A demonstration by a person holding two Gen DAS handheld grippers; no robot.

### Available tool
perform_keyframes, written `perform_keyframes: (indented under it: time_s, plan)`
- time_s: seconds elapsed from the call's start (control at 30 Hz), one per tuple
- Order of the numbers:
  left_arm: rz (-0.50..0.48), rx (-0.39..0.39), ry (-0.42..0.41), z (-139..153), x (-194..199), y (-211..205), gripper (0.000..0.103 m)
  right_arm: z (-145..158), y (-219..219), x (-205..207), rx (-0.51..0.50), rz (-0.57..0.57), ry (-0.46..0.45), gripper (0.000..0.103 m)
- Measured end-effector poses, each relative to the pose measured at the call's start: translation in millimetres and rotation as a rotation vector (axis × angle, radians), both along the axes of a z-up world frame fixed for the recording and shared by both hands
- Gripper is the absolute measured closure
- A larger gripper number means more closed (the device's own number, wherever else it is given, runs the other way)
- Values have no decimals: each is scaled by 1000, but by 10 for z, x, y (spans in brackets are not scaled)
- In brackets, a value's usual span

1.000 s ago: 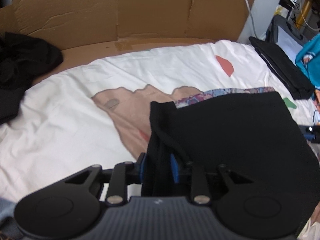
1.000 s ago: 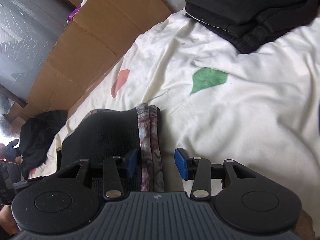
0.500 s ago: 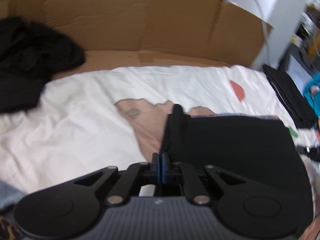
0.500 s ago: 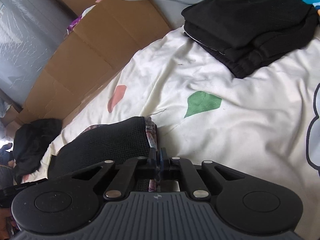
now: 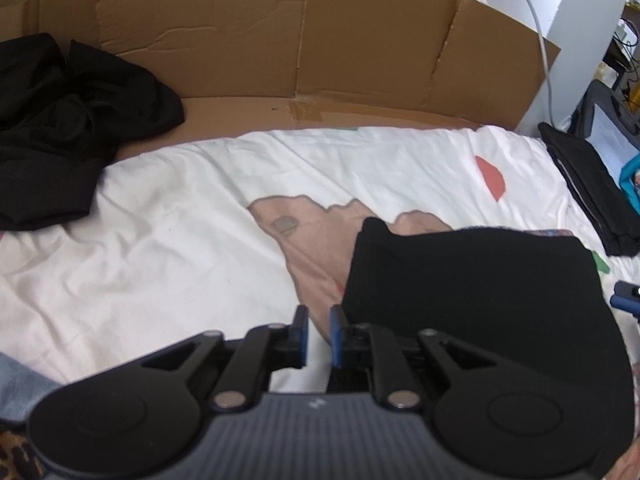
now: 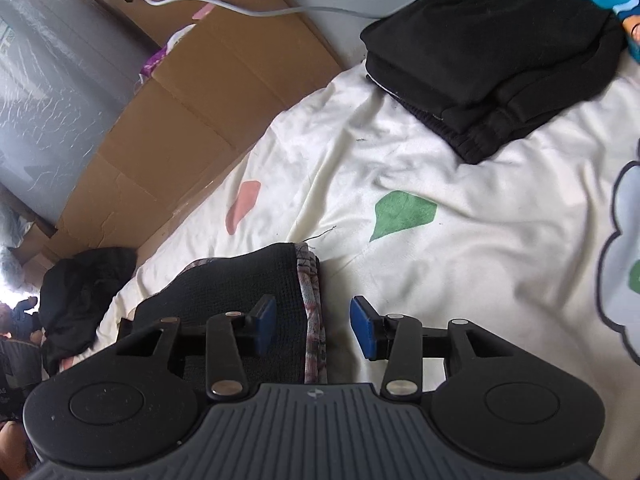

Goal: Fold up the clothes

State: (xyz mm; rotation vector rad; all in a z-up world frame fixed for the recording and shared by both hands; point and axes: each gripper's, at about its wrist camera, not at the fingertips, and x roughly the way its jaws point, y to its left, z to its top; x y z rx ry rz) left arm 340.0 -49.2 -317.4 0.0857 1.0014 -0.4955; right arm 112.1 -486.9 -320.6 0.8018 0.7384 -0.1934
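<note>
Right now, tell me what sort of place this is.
Probably a bedroom or spare room at home: a printed white bedsheet as work surface, folded black clothes on it, flattened cardboard against the wall.

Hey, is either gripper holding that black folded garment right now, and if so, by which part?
Neither. The left gripper and right gripper have just been opening; both jaws stand apart, pressing nothing. The black garment lies folded on the white bedsheet.
</note>
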Motion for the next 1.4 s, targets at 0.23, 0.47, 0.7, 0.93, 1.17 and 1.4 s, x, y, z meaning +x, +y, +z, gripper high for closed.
perform_keyframes:
  time_s: [0.23, 0.47, 0.7, 0.93, 1.17, 1.4]
  plan:
    - [7, -16, 11, 204, -230, 79, 72, 214, 198, -292, -17, 43, 25, 56]
    - [1, 11, 41, 354, -614, 173, 72, 405, 371, -604, -62, 58, 46, 55]
    - [-26, 29, 74, 325, -997, 263, 72, 421, 513, -841, -87, 86, 112, 54]
    - [-31, 16, 119, 195, -1215, 292, 72, 323, 709, -992, -59, 100, 210, 53]
    - [-43, 23, 129, 125, -1387, 275, 70, 169, 780, -1166, 108, 33, 254, 44]
    - [-46, 28, 158, 3, -1501, 292, 70, -104, 823, -1208, 286, -27, 247, 44]
